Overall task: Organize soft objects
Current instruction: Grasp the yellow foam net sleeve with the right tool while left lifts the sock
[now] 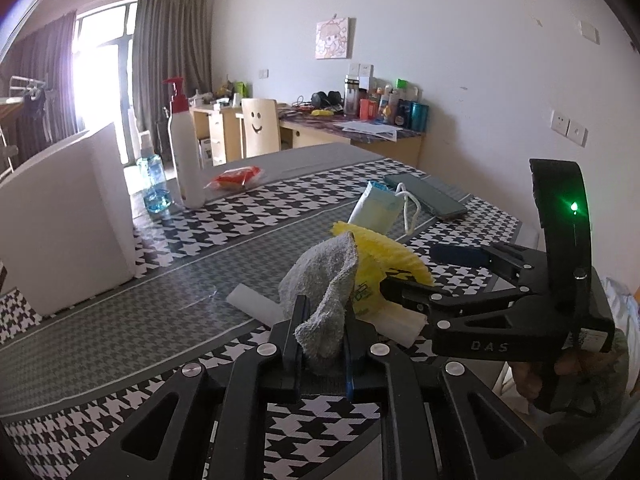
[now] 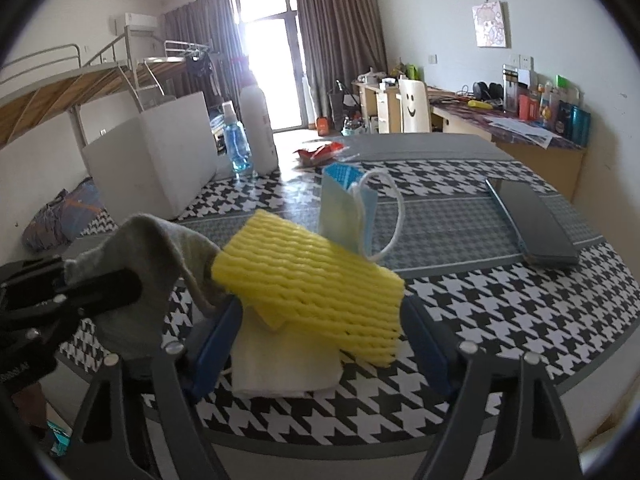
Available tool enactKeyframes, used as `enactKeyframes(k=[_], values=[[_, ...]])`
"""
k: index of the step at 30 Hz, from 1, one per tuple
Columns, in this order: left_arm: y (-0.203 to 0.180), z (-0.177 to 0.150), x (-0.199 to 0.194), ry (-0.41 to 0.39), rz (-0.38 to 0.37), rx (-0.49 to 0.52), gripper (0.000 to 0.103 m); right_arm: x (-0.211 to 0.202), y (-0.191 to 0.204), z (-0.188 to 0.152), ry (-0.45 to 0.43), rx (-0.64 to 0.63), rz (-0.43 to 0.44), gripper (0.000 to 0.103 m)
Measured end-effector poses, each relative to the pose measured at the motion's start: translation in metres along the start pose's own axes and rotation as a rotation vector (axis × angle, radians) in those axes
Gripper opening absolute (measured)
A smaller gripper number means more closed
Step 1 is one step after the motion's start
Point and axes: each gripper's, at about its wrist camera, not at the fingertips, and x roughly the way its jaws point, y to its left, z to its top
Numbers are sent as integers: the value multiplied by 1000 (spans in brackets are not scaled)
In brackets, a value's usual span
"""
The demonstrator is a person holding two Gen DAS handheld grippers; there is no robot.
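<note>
My left gripper (image 1: pixel 320 332) is shut on a grey cloth (image 1: pixel 324 284) and holds it above the houndstooth table (image 1: pixel 200 248). The cloth also shows in the right wrist view (image 2: pixel 152 248), draped over the left gripper. A yellow foam net (image 2: pixel 312 276) lies on a white folded tissue (image 2: pixel 280 368). My right gripper (image 2: pixel 320 340) is open, its blue fingers (image 2: pixel 216 344) on either side of the foam net and tissue. In the left wrist view the right gripper (image 1: pixel 404 276) reaches in beside the yellow net (image 1: pixel 380 252). A blue face mask (image 2: pixel 344 216) stands behind the net.
A white box (image 1: pixel 68 216) stands at the left. A white pump bottle (image 1: pixel 186 148), a blue spray bottle (image 1: pixel 154 184) and a red packet (image 1: pixel 236 178) sit at the far side. A dark phone (image 2: pixel 532 220) lies at the right. The table edge is close in front.
</note>
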Motion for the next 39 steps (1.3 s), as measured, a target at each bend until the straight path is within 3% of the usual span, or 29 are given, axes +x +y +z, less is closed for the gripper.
enactKeyframes(k=[8, 10, 12, 18, 28, 39], values=[[7, -2, 4, 16, 2, -19, 15, 5, -2, 6, 15, -6, -18, 59], [7, -2, 6, 18, -3, -23, 15, 9, -1, 5, 33, -17, -19, 51], [8, -1, 5, 15, -1, -25, 15, 11, -1, 5, 43, -15, -14, 35], [12, 1, 2, -2, -13, -37, 15, -6, 0, 7, 18, 1, 4, 15], [9, 11, -15, -43, -49, -35, 13, -26, 4, 13, -16, 10, 6, 13], [11, 27, -37, -115, -3, -20, 12, -39, 19, 20, -48, -20, 29, 13]])
